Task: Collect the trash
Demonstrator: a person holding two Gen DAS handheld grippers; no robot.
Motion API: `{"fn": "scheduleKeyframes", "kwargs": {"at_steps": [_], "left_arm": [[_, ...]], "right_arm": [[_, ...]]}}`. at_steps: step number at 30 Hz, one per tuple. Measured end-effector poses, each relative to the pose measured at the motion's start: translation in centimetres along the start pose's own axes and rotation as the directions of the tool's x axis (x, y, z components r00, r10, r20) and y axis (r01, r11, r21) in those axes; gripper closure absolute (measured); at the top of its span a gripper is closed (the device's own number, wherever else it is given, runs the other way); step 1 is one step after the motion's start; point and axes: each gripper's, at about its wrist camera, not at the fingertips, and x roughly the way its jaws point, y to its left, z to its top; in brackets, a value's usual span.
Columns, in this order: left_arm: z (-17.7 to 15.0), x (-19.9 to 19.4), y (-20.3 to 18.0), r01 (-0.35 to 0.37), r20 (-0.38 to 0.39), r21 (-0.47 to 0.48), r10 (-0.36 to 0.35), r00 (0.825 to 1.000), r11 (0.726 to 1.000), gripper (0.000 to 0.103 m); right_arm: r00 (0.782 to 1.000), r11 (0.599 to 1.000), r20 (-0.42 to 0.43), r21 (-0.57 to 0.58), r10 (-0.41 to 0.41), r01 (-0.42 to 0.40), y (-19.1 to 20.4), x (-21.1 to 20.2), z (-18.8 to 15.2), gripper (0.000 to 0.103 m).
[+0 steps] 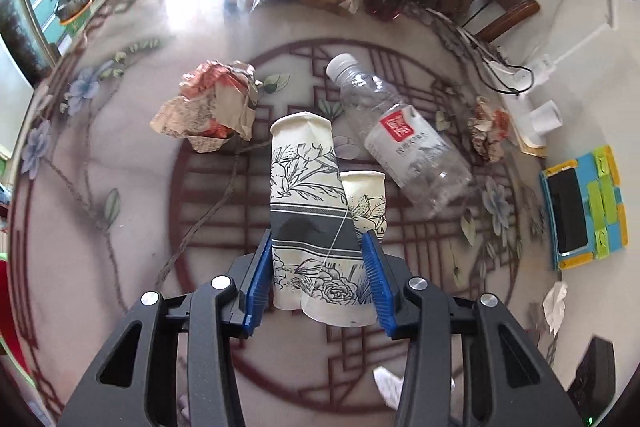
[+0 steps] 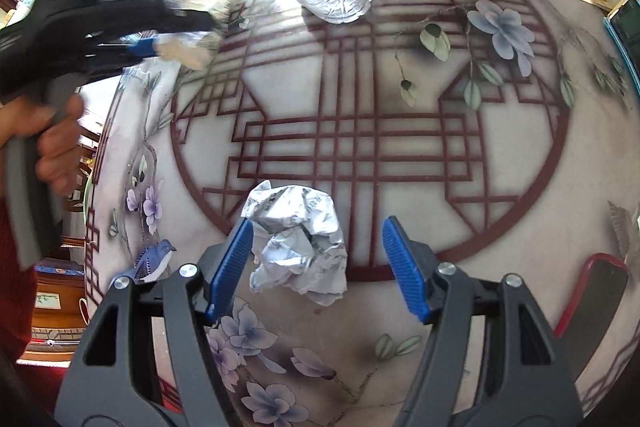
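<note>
Trash is scattered across the patterned table [image 1: 120, 167]; none looks collected yet. Left tool [image 1: 318, 267] is clamped on a floral paper cup [image 1: 308, 195]; right tool [image 2: 318, 263] gapes around a crumpled paper wad [image 2: 296, 239], not pressing it. Clear bottle [image 1: 400, 135], second cup [image 1: 366, 199], newspaper ball [image 1: 212, 107] remain. Bottle's red label illegible.

A round table [image 1: 120, 155] with a glossy top printed with red lattice and blue flowers carries a lying clear bottle [image 1: 400, 135], two crumpled paper wads [image 1: 212, 111] [image 1: 490, 127], a small cup [image 1: 366, 199], a phone [image 1: 572, 215] and a white paper ball [image 2: 298, 247].
</note>
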Motion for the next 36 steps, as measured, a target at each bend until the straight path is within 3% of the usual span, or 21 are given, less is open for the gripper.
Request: {"fn": "scheduleKeyframes", "kwargs": {"at_steps": [7, 9, 10, 14, 26, 36], "left_arm": [[-3.6, -5.7, 0.5, -0.023, 0.067, 0.042, 0.02, 0.998, 0.999, 0.062], [-4.5, -6.7, 0.7, -0.032, 0.076, 0.046, 0.029, 0.997, 0.998, 0.062], [-4.9, -7.2, 0.8, -0.037, 0.081, 0.046, 0.033, 0.996, 0.998, 0.062], [-6.2, -8.3, 1.3, -0.044, 0.096, 0.036, 0.041, 0.995, 0.998, 0.062], [-8.5, -10.1, 2.7, -0.028, 0.11, 0.004, 0.028, 0.993, 1.0, 0.062], [-9.3, -11.3, 3.4, -0.032, 0.127, 0.037, 0.027, 0.992, 0.999, 0.062]], "right_arm": [[1.0, 1.0, 0.007, 0.025, 0.008, -0.008, 0.2, 0.5, -0.4, 0.038], [1.0, 0.999, 0.0, 0.034, 0.018, -0.018, 0.2, 0.6, -0.5, 0.049], [1.0, 0.999, -0.006, 0.03, 0.015, -0.015, 0.2, 0.7, -0.6, 0.059], [1.0, 1.0, -0.002, 0.017, 0.016, -0.016, 0.9, 0.5, -1.0, 0.066], [0.997, 1.0, 0.075, -0.009, 0.004, -0.004, 3.1, -2.6, -1.0, 0.066], [0.988, 0.999, 0.154, -0.033, 0.004, 0.002, 5.5, -5.7, -0.4, 0.066]]}}
